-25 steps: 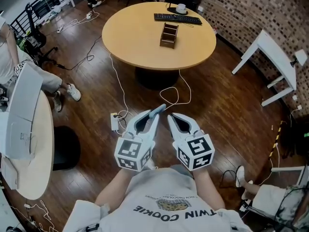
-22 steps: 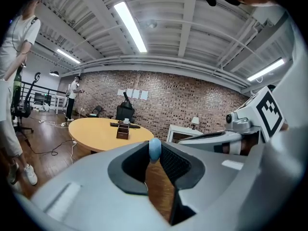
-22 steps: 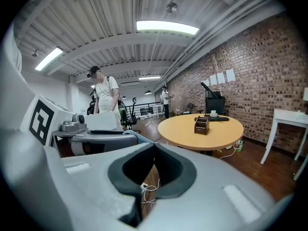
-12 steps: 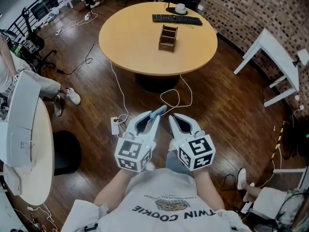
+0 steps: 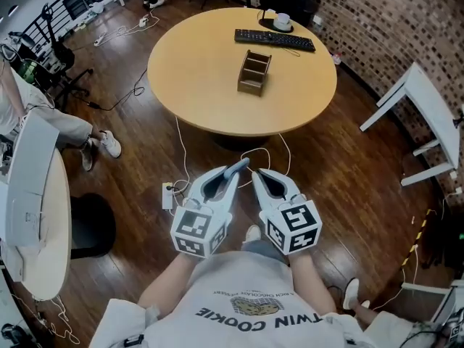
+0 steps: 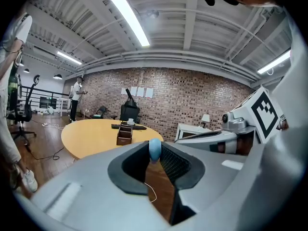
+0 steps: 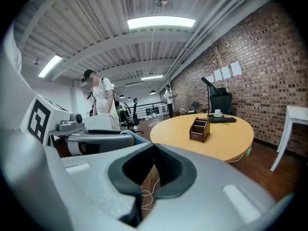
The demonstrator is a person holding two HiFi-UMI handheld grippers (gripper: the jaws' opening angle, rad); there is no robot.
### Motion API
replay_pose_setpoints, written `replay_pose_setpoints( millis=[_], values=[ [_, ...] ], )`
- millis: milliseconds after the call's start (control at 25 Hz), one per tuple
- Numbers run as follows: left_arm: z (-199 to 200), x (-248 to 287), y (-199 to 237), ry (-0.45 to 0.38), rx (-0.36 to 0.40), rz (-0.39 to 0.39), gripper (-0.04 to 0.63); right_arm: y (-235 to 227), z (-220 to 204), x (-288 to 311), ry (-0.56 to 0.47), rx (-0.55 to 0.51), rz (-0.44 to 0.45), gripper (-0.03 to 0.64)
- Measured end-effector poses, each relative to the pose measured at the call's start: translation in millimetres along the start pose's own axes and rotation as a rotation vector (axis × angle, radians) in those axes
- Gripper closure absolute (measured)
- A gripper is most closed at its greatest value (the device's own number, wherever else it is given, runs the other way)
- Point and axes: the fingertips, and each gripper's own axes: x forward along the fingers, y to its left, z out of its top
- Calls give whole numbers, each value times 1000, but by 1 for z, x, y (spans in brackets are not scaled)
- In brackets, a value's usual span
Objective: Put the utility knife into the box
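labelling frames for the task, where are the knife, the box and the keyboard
knife (image 6: 155, 149): left gripper view, on its blue end showing between the jaws
box (image 5: 254, 72): head view, on the middle of its open top
keyboard (image 5: 274, 40): head view, on the middle of its keys

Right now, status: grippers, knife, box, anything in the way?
Left gripper shut on utility knife, blue end poking out. Right gripper shut, empty. Box on round table ahead, not yet reached. Loose cable on floor between.
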Motion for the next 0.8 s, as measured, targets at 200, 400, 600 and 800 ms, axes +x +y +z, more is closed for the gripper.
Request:
replay_pose_setpoints(
  millis=[200,400,600,800],
  values=[
    [5,45,4,8,-15,52,523,-42,10,18,8,-9,49,615],
    [9,81,1,15,-18,94,523,-77,12,29,26,-3,95,615],
    [17,98,6,9,-17,131,523,-90,17,43,36,-17,131,615],
    [19,110,14,8,-11,140,523,-98,21,56,38,-20,142,615]
  ],
)
